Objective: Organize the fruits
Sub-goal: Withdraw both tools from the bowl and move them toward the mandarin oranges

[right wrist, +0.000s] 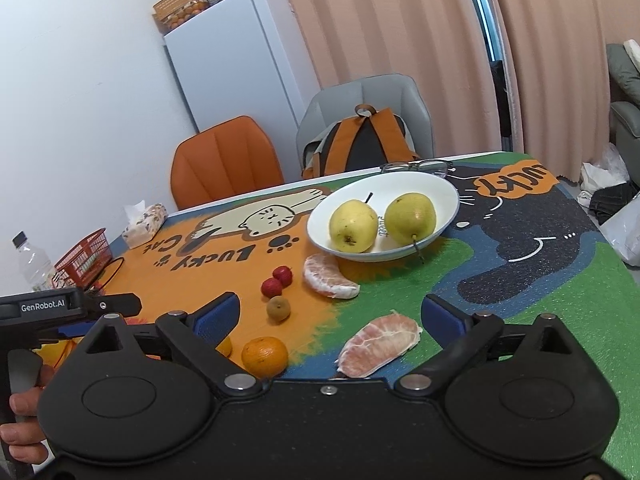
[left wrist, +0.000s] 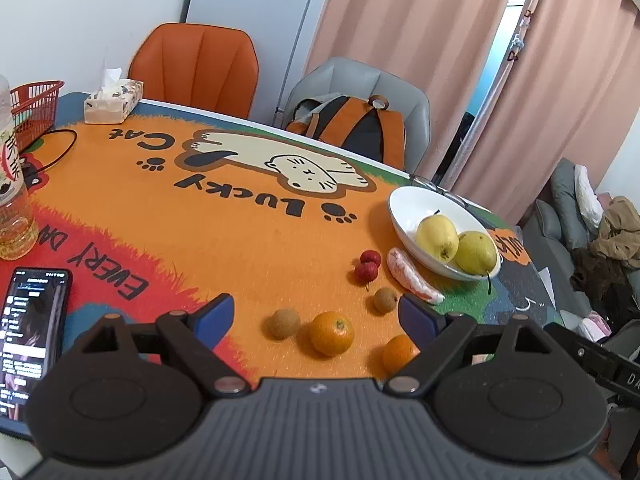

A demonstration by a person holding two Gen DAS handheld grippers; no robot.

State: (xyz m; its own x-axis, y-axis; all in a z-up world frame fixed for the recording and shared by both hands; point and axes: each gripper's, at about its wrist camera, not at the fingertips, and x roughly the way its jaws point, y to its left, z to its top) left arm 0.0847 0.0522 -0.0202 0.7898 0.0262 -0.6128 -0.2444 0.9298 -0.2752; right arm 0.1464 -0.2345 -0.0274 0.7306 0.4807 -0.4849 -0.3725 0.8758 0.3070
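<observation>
My left gripper [left wrist: 316, 312] hangs open over the table mat, nothing between its blue pads. Just beyond its fingers lie two oranges [left wrist: 331, 333] [left wrist: 398, 354], two brown longans [left wrist: 283, 323] [left wrist: 385, 300], two red lychees [left wrist: 368, 266] and a peeled pomelo segment [left wrist: 412, 276]. A white bowl [left wrist: 408, 208] at the right holds two yellow pears [left wrist: 437, 238]. My right gripper [right wrist: 330, 314] is open too, above a second pomelo piece [right wrist: 380, 344] that rests on the mat without touching the pads. The bowl [right wrist: 440, 192] stands beyond it.
A phone [left wrist: 32, 332], a bottle [left wrist: 12, 200], a red basket [left wrist: 36, 104], a tissue box [left wrist: 114, 102] and a black cable sit at the table's left. Glasses [right wrist: 416, 167] lie behind the bowl. An orange chair and a grey chair with a backpack [right wrist: 360, 144] stand at the far edge.
</observation>
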